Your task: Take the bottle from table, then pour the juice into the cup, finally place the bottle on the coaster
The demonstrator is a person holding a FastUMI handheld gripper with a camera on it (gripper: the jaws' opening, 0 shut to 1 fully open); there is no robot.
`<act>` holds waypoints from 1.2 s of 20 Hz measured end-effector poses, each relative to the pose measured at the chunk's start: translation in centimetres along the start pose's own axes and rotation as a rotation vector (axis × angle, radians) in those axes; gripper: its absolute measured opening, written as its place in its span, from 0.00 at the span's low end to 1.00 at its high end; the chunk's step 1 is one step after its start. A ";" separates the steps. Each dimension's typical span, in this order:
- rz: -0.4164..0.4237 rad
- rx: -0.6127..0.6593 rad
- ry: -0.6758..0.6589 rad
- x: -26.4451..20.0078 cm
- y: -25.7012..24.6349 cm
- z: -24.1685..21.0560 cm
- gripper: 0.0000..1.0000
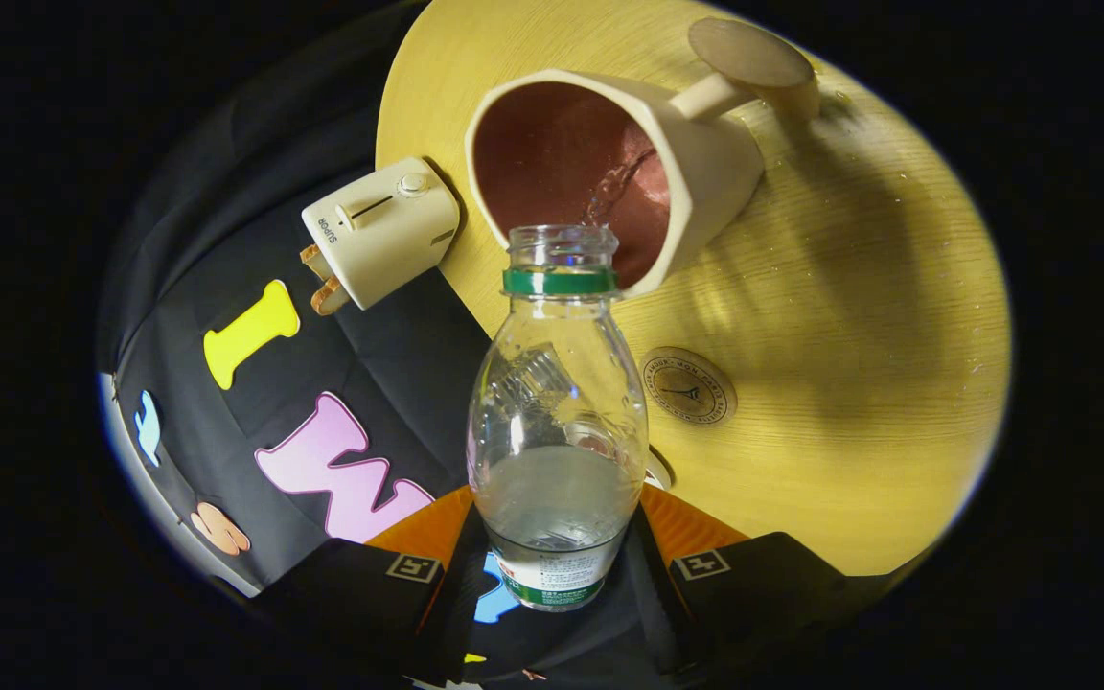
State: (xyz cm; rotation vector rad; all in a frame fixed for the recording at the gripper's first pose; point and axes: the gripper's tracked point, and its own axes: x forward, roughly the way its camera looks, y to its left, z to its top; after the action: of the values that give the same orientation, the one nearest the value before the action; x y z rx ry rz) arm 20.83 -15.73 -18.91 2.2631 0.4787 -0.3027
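Observation:
My gripper (557,565) is shut on a clear plastic bottle (557,422) with a green neck ring and no cap; both fingers press its lower body. The bottle is tipped forward, its open mouth at the rim of a cream cup (609,168) with a dark red inside. A thin clear stream runs from the mouth into the cup. Some liquid remains in the bottle near my fingers. A round wooden coaster (688,385) lies flat on the table just beside the bottle's shoulder, between my fingers and the cup.
The cup stands on a round pale wooden table (849,316). A cream toy toaster (381,230) with toast sits at the table's edge beside the cup. A round beige disc (751,56) lies beyond the cup's handle.

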 end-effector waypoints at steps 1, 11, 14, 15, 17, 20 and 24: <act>0.005 0.009 -0.002 0.0 0.2 0.2 0.73; 0.041 0.159 -0.011 -0.3 1.5 0.4 0.73; 0.062 0.188 0.002 -0.4 2.2 0.3 0.73; 0.062 0.189 0.001 -0.4 2.2 0.2 0.73; 0.068 0.194 -0.001 -0.5 2.4 0.2 0.73; 0.072 0.207 -0.002 -0.7 2.6 0.1 0.73; 0.072 0.210 -0.003 -0.9 2.8 0.0 0.73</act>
State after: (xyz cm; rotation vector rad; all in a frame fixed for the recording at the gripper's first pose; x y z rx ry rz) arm 21.25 -17.62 -16.78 2.4772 0.3777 -0.3331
